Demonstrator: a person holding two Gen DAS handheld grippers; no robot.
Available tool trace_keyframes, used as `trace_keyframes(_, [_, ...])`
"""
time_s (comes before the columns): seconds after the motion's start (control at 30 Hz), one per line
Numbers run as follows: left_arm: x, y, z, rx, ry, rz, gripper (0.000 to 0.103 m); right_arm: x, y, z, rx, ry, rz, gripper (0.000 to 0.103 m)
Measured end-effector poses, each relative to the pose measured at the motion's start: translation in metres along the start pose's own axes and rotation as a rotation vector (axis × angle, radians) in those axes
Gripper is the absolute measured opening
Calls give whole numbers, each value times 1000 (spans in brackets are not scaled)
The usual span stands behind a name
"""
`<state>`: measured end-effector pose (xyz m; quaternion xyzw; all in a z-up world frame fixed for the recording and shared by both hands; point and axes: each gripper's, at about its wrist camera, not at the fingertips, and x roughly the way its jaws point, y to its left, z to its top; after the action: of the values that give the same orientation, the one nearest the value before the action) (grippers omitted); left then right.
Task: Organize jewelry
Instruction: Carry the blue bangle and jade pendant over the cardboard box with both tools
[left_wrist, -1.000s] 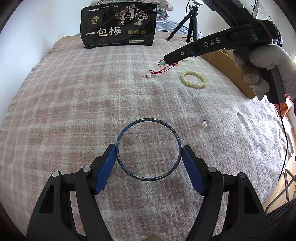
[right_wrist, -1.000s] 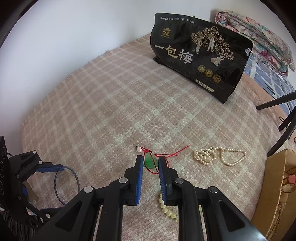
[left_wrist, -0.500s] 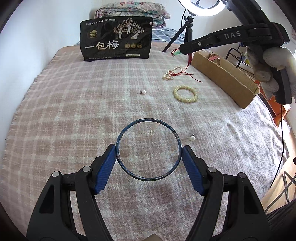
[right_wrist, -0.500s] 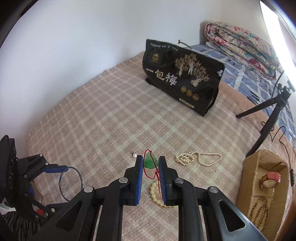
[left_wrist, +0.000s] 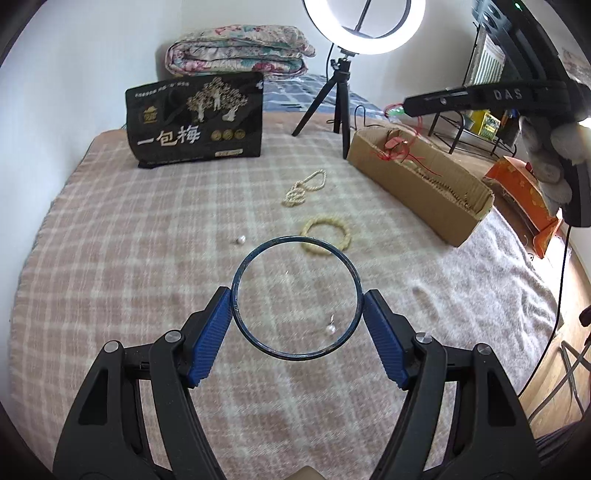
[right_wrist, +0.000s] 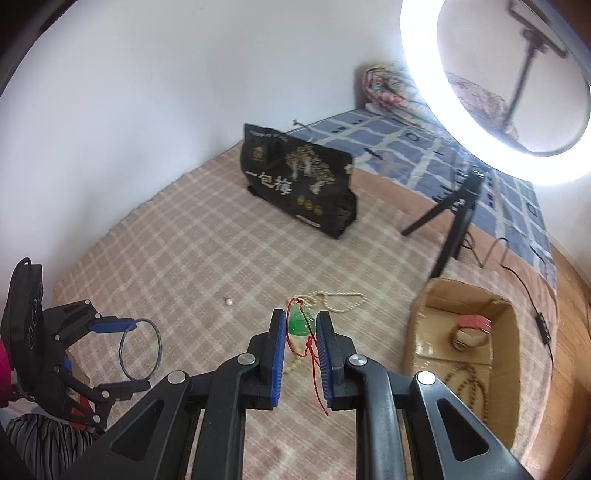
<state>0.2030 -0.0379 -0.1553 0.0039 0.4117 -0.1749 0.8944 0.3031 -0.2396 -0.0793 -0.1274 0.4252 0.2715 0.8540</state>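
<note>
Jewelry mid-sort on bed w/ plaid blanket (left_wrist: 129, 258). L gripper (left_wrist: 295, 317) pinches blue bangle (left_wrist: 295, 297) by its sides, above blanket. R gripper (right_wrist: 300, 328) nearly closed, pinching green pendant (right_wrist: 301, 323) w/ red cord, held up near cardboard box (left_wrist: 424, 184). Pearl necklace (left_wrist: 303, 188), bead bracelet (left_wrist: 327, 236), 2 loose pearl pieces lie on blanket. Box holds a watch (right_wrist: 469, 328) + beads.

Both views are taken from the wrists, angled down over the plaid blanket (left_wrist: 110, 258) — shared are the black bag (right_wrist: 299, 181), cardboard box (left_wrist: 424, 184) and ring light (right_wrist: 495, 92)
</note>
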Motion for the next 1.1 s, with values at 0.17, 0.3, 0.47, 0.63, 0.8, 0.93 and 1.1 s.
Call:
trace_keyframes(0.17, [4,-19,23,24,-27,-22,74,-22,-29,-14,46,-15,-46,15])
trace_keyframes(0.3, [11,-33,43,38,-43,-43,74,-38,-53,-26,88,-28,-75,15])
trace_keyframes(0.47, [24,-49,68,47,-53,-70,74,-52,-77,-41,122,-35,-104,15])
trace_keyframes(0.63, [42,-66,97,59,-61,-86,74,-56,-94,-56,152,-35,-125,15])
trace_keyframes(0.8, [60,-83,125,67,-69,-104,74,-58,-111,-66,175,-37,-142,15])
trace_keyframes(0.93, [79,-98,144,64,-71,-121,74,-56,-124,-73,195,-34,-151,15])
trace_keyframes(1.1, [101,-112,160,61,-59,-140,74,-52,-136,-81,214,-26,-156,15])
